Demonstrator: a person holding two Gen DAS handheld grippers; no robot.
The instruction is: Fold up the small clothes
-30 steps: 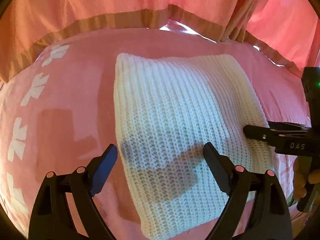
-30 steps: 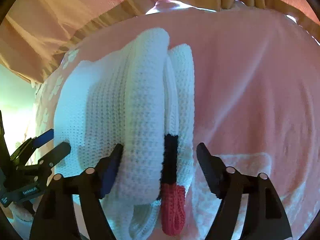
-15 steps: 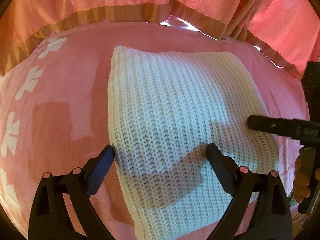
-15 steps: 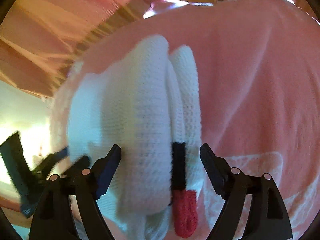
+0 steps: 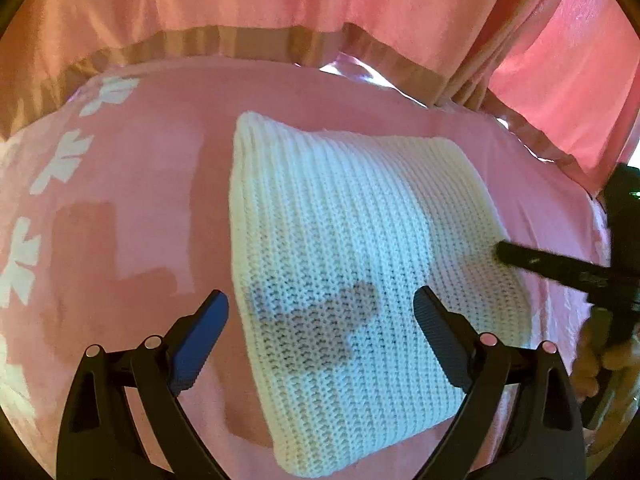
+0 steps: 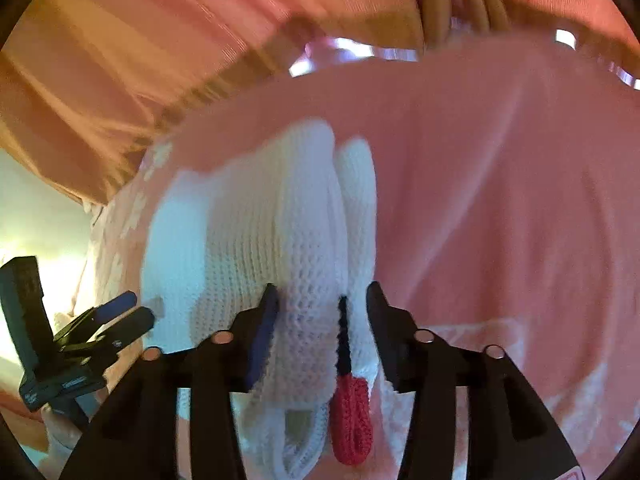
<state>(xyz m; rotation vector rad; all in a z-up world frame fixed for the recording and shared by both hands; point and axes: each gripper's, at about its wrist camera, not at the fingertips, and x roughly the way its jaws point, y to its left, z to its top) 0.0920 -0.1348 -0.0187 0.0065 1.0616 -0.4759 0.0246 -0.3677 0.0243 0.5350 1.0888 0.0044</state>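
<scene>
Right gripper [image 6: 320,320] has its jaws narrowed around the near end of a folded white knitted garment [image 6: 256,240], one finger on each side of the thick rolled edge; motion blur hides whether the pads press the knit, so a firm grip cannot be confirmed. From this camera the garment's long axis runs straight away from the gripper, towards the pink curtain [image 6: 160,60] at the back. A black stripe and a red knitted tab [image 6: 352,416] sit at the near end, between the fingers and pointing back at the camera. Left gripper [image 5: 320,336] hovers wide open and empty over the garment's opposite side, its fingers straddling the near left corner without touching. In that view the garment [image 5: 352,264] lies flat as a tidy rectangle on the pink cloth [image 5: 140,200], its long axis slanting away. Judging by this, the right gripper is nearer and better placed for the coming move.
</scene>
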